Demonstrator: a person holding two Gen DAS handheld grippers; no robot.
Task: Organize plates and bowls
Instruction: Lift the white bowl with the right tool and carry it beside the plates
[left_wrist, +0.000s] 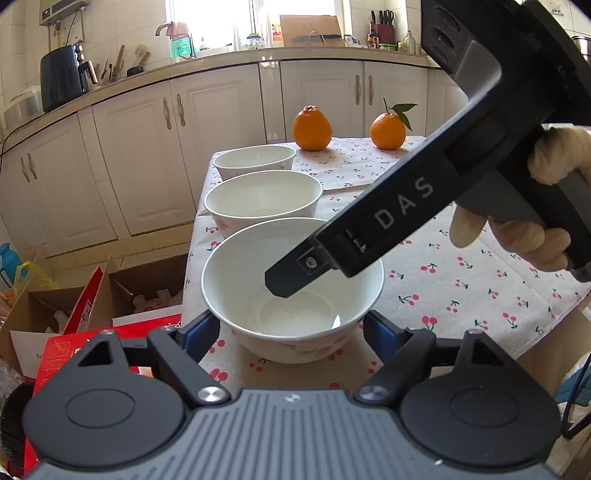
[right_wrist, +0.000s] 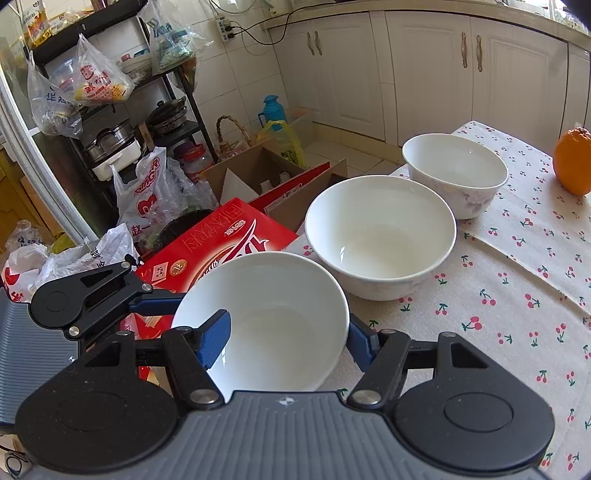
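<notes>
Your left gripper (left_wrist: 291, 325) points down at a slant, its blue-padded fingers (left_wrist: 197, 330) spread wide to either side of the nearest bowl (left_wrist: 291, 280); whether the pads press on its wall cannot be told. Your right gripper (right_wrist: 288, 339) reaches in from the right at a steep downward tilt, one finger (right_wrist: 216, 339) inside that bowl's rim and the other outside it, pinching the wall. Your gloved right hand (left_wrist: 517, 229) wraps its handle.

Bright daylight from window (left_wrist: 218, 18), blown out; sharp focus; strong fisheye bending, dark corners.
</notes>
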